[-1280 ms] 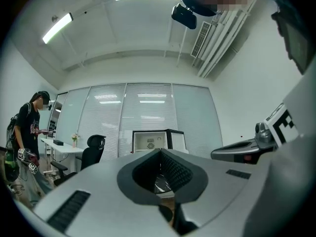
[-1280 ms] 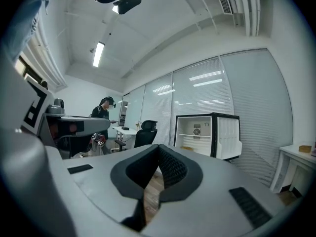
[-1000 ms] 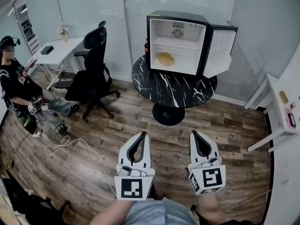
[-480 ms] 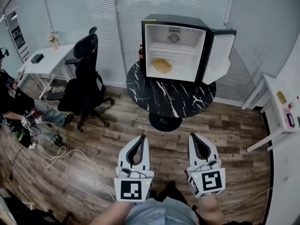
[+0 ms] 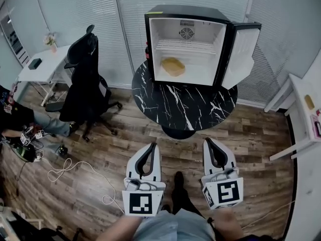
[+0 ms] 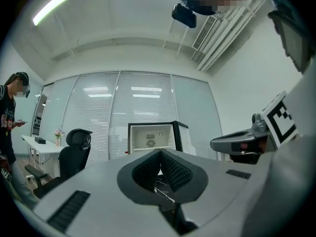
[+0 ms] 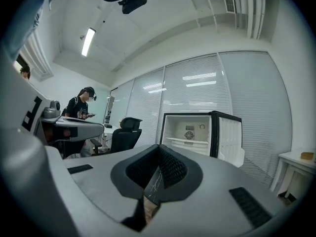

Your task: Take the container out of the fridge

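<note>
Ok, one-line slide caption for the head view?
Left gripper and right gripper, both shut and empty, face the open fridge on a black table, yellow container inside.

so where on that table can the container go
The black marble table is bare in front, from the fridge to the near rim. The fridge fills the back, its open door over the right edge.

The head view looks steeply down and forward at the distant open black mini fridge [image 5: 188,39] on the round black marble counter [image 5: 185,109], and both low, forward-facing gripper views share that fridge.
</note>
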The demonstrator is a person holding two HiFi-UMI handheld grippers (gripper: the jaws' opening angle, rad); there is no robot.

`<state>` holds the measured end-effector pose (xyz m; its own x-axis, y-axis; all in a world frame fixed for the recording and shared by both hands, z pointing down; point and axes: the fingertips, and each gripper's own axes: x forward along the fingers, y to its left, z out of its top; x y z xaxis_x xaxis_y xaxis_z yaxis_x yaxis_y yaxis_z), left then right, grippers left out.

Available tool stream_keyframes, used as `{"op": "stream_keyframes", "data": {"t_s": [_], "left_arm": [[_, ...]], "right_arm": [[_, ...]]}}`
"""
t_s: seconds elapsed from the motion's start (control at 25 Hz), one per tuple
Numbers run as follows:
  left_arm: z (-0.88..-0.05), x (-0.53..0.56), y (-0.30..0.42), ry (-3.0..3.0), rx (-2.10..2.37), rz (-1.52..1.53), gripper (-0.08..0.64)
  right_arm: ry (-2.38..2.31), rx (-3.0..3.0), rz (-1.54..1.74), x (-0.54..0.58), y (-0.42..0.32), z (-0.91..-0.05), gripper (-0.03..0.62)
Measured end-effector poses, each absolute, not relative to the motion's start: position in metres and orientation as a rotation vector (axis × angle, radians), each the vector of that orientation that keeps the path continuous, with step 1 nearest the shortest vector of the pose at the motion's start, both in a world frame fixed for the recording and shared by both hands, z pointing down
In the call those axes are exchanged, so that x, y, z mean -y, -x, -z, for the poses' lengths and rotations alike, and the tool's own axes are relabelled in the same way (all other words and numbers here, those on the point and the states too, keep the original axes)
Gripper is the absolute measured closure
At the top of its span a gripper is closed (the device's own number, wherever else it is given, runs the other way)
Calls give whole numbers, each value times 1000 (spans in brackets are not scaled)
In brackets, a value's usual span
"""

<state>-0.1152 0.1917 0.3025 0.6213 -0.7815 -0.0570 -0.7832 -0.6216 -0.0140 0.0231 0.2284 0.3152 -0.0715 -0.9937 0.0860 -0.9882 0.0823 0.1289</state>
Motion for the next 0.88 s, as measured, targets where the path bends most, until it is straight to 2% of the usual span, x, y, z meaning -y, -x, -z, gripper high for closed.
{"op": "stream_keyframes", "data": {"t_s": [0.52,0.88], "left_arm": [[-304,-52,16,2739,-1397,52,546],[-282,-2,-5,2643,-1454,10,546]], "right_arm": [[-1986,2266,-15,-80,-122,-326,578],[-1940,2348,56,-13,-149,-308,578]]}}
